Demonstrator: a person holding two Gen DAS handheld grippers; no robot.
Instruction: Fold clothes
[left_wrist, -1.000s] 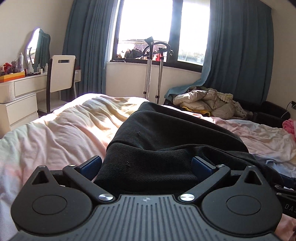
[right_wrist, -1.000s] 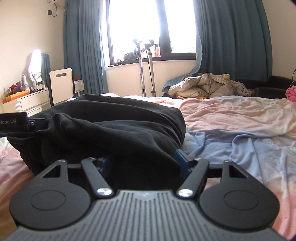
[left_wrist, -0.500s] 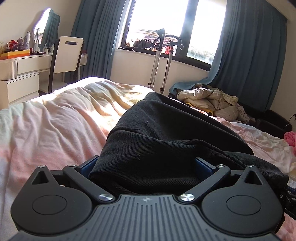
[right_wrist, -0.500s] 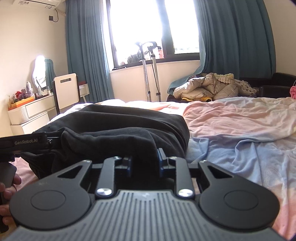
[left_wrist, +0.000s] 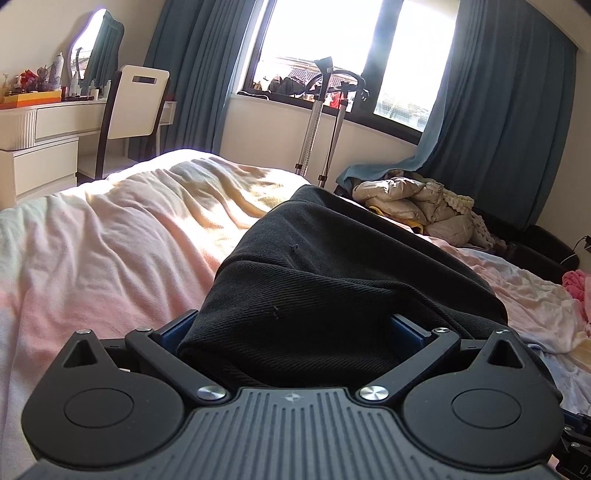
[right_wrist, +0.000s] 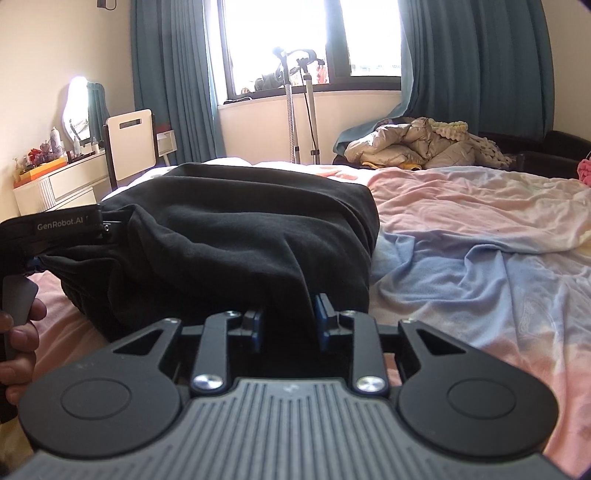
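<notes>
A black garment (left_wrist: 332, 280) lies bunched on the bed, also seen in the right wrist view as a black garment (right_wrist: 240, 229). My left gripper (left_wrist: 291, 325) stands wide at the garment's near edge. The cloth drapes over and between its blue pads (left_wrist: 177, 328) and hides the tips. My right gripper (right_wrist: 290, 317) has its blue pads (right_wrist: 322, 317) close together on a fold of the garment's near edge, and the jaws are opening slightly. The left gripper's body (right_wrist: 55, 225) and the hand (right_wrist: 18, 332) holding it show at the left edge.
The bed sheet (right_wrist: 461, 258) is pink and blue, wrinkled, and spreads out to the right. A pile of beige clothes (right_wrist: 417, 144) sits at the far side. A white chair (left_wrist: 136, 107) and dresser (left_wrist: 40, 147) stand far left, and a stand (right_wrist: 295, 110) is by the window.
The right jaws went from wide apart to close together on a fold of the black garment. The left wrist view has rolled a little. The left jaws stay wide.
</notes>
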